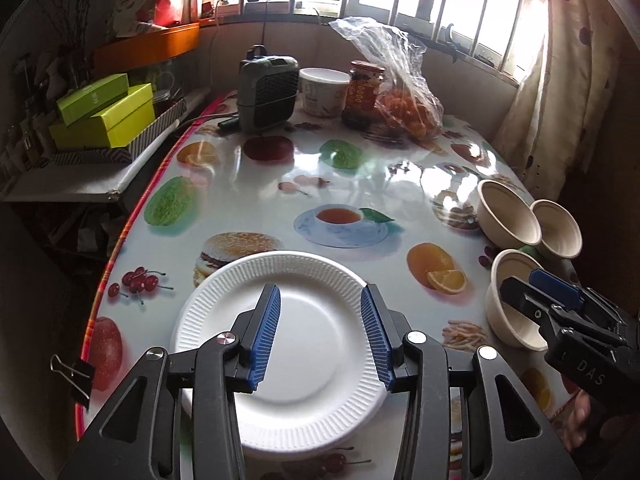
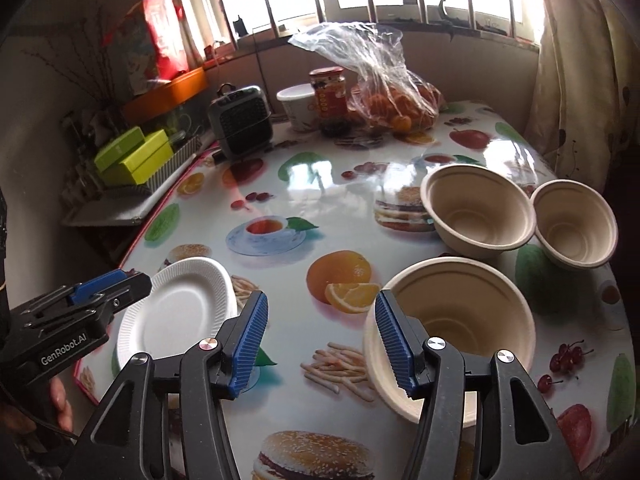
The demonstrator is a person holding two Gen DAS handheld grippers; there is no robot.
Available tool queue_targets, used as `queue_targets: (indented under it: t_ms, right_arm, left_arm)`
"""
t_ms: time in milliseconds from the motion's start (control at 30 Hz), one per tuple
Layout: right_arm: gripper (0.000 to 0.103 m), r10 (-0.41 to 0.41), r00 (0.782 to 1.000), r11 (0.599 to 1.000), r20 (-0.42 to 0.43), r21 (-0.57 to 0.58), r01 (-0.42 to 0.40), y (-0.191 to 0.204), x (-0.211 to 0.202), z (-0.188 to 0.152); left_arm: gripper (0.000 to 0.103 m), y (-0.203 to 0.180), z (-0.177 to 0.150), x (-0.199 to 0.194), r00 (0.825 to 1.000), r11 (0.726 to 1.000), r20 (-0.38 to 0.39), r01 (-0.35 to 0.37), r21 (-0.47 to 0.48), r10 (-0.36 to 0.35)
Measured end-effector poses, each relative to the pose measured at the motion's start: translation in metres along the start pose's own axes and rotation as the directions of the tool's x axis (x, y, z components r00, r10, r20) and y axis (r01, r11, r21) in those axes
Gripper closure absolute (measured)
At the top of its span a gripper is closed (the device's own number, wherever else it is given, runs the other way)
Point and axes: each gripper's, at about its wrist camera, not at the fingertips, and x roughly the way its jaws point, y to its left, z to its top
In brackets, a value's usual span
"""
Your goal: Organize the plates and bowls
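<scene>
A white ribbed paper plate [image 1: 316, 344] lies on the fruit-print table near its front left edge; it also shows in the right wrist view [image 2: 180, 312]. My left gripper [image 1: 320, 334] is open and empty, hovering over the plate. Three beige paper bowls stand at the right: a near one [image 2: 460, 320], a far one [image 2: 480, 208] and a small one [image 2: 576, 224]. My right gripper [image 2: 320, 340] is open and empty, its right finger over the near bowl's left rim. The near bowl [image 1: 508, 300] shows partly behind the right gripper in the left wrist view.
At the table's back stand a grey fan heater [image 1: 268, 92], a white tub [image 1: 324, 90], a jar [image 1: 366, 88] and a plastic bag of oranges [image 1: 408, 108]. Green boxes [image 1: 108, 116] sit on a side shelf at left. A binder clip [image 1: 76, 372] grips the table's left edge.
</scene>
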Motion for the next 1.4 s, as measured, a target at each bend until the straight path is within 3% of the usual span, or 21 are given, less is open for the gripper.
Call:
queue_targets:
  t_ms: [267, 800, 1400]
  right_arm:
    - [0.037, -0.087, 0.995, 0.996, 0.044, 0.04, 0.086, -0.042, -0.015, 0.0]
    - [0.036, -0.188, 0.979, 0.977, 0.075, 0.114, 0.179, -0.128, -0.026, 0.013]
    - [0.036, -0.224, 0.972, 0.969, 0.076, 0.128, 0.214, -0.165, -0.018, 0.028]
  left_arm:
    - [0.059, -0.051, 0.012, 0.009, 0.999, 0.996, 0.041, -0.012, 0.088, 0.008]
    - [0.059, -0.138, 0.037, 0.04, 0.996, 0.975, 0.089, 0.006, 0.221, -0.026]
    - [0.059, -0.173, 0.062, 0.064, 0.993, 0.967, 0.109, 0.006, 0.255, -0.035]
